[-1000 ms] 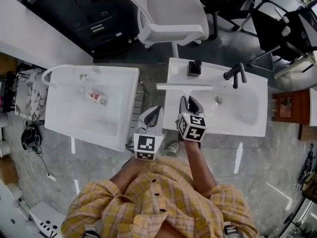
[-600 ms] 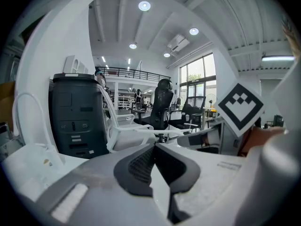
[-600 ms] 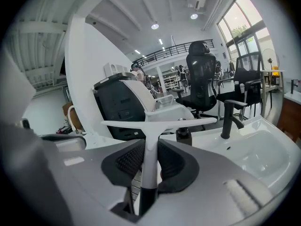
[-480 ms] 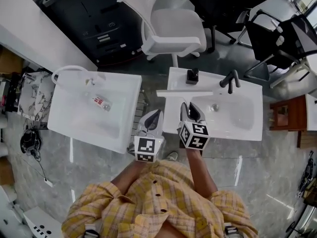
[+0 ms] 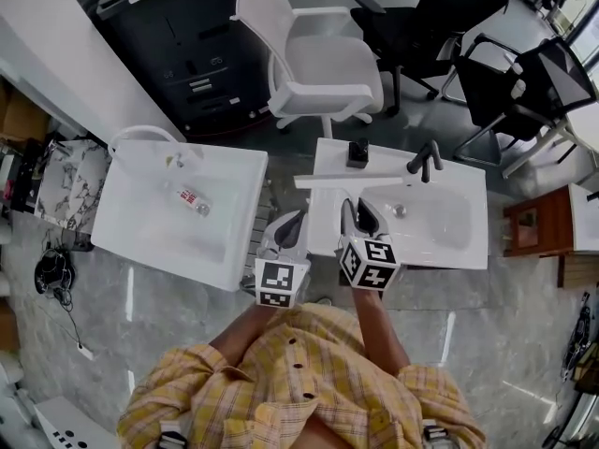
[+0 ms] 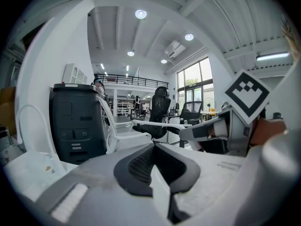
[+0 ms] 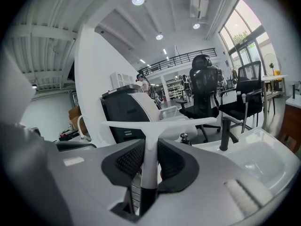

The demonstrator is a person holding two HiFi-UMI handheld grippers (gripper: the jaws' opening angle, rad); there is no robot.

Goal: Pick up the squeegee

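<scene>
Two white washbasins sit side by side on the grey floor, the left basin (image 5: 140, 237) with a small bottle lying in it and the right basin (image 5: 463, 237) just beyond the person's hands. A white office chair (image 5: 318, 68) stands on the far side.

The squeegee (image 5: 354, 181) is in the air over the near-left part of the right basin. Its long white blade runs left to right and its handle comes back toward the person. The right claw (image 5: 360, 215) is clamped on that handle, with both dark pads pressed against the stem, a grip that likely keeps the blade level and steady. The pickup looks essentially done.

The left claw (image 5: 290, 224) hangs just left of it with its jaws together and nothing between them, seemingly kept aside as a spare hand.

A black tap (image 5: 426, 160) and a small dark dispenser (image 5: 357, 152) stand on the basin's far rim, apart from the blade.
</scene>
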